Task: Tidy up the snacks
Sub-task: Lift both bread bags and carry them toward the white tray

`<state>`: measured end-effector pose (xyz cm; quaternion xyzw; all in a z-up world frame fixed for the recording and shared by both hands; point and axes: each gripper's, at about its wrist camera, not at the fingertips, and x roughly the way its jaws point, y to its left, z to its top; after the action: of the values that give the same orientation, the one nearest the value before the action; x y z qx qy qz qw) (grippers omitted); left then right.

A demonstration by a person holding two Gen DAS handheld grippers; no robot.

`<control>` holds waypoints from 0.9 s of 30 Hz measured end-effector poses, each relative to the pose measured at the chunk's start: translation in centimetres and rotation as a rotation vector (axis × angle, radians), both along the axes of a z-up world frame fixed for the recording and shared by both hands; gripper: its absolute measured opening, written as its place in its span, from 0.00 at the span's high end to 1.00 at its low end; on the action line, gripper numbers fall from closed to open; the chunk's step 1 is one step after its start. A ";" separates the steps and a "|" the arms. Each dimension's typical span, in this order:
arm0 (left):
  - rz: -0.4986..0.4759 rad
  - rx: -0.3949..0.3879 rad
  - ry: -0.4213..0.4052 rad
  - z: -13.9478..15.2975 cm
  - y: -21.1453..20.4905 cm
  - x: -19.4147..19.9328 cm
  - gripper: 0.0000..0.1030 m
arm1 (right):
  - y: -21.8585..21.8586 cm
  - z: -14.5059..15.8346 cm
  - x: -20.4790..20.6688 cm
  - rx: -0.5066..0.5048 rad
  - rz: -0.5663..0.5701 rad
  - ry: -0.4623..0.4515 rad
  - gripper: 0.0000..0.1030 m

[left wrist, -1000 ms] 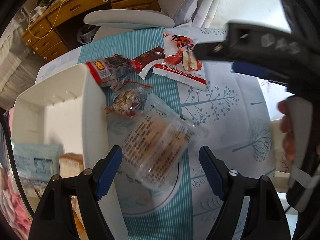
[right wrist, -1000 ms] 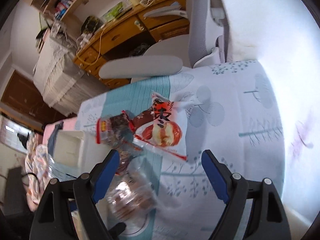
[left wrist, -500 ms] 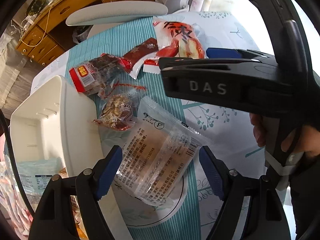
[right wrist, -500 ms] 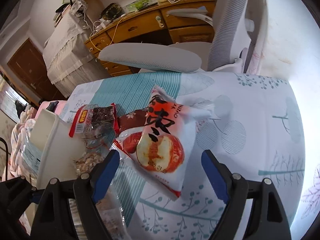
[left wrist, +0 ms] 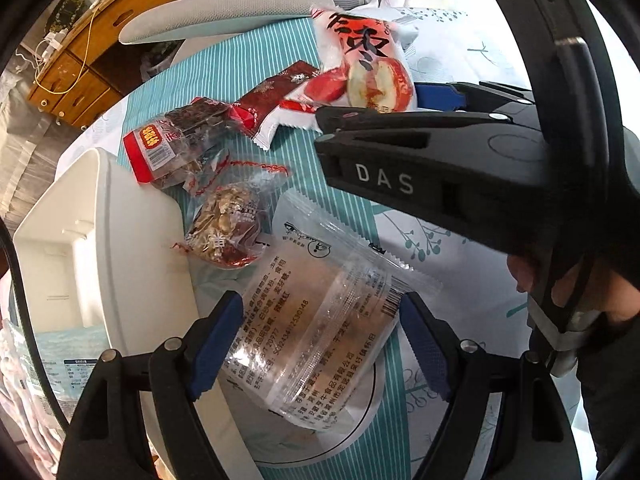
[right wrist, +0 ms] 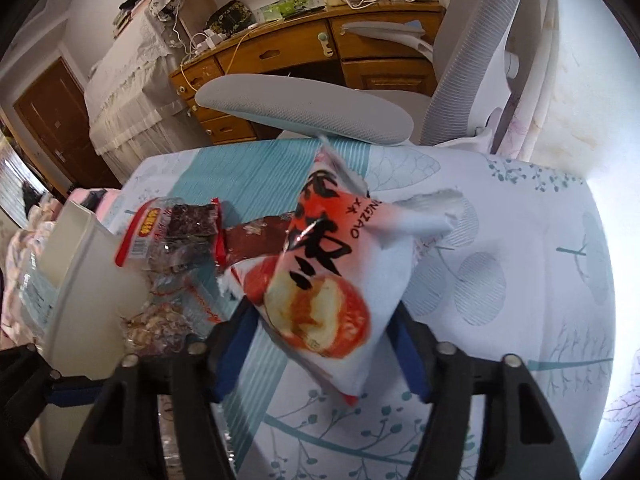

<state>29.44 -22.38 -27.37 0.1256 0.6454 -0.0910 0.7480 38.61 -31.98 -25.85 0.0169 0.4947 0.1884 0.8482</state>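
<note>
My right gripper [right wrist: 320, 344] has just been closing, and the red and white bag [right wrist: 332, 280] with the fruit picture is now between its jaws; the pads look to be touching the sides of the bag, so I judge that I have it in a first grip, although it is not lifted yet. A second ago these jaws were wide and above the table, with the bag lying flat before them. My left gripper [left wrist: 320, 344] came down a little and stands wide around the clear packet [left wrist: 316, 332], which lies on the table between the pads without being pressed. For the task this means one snack is nearly taken and the second is ready to be taken. Just beside the clear packet, on the left, is the white box [left wrist: 132, 240] where snacks already lie inside. Farther on the table I see a small nut packet [left wrist: 228, 224], a packet with a red label [left wrist: 176, 144] and a dark red wrapper [left wrist: 276, 92]. The tablecloth [right wrist: 520, 280] is white and teal with trees. Behind the table stands a grey chair [right wrist: 304, 112], then a wooden desk [right wrist: 304, 48] with cables.
</note>
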 end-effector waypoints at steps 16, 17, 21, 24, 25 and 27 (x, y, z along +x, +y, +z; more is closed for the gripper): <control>0.022 -0.053 -0.027 -1.1 1.4 0.4 0.25 | -2.3 0.6 -1.8 -0.006 -0.099 0.042 0.53; 0.019 -0.049 -0.035 -1.1 1.3 0.2 0.26 | -2.6 0.7 -2.0 -0.011 -0.107 0.049 0.53; 0.010 -0.035 -0.045 -1.0 1.2 -0.3 0.31 | -3.9 1.1 -3.3 -0.010 -0.150 0.075 0.53; 0.014 -0.030 -0.034 -0.8 0.5 -1.7 0.33 | -4.6 1.5 -4.4 -0.005 -0.172 0.093 0.53; 0.017 -0.029 -0.031 -0.8 0.5 -1.9 0.33 | -4.7 1.6 -4.8 -0.004 -0.176 0.098 0.53; 0.025 -0.026 -0.024 -0.6 0.2 -2.7 0.33 | -5.2 2.0 -5.8 -0.003 -0.182 0.110 0.53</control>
<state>26.79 -22.18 -27.99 0.1090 0.6365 -0.0881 0.7584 32.82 -37.13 -23.82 0.0707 0.5371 0.1086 0.8335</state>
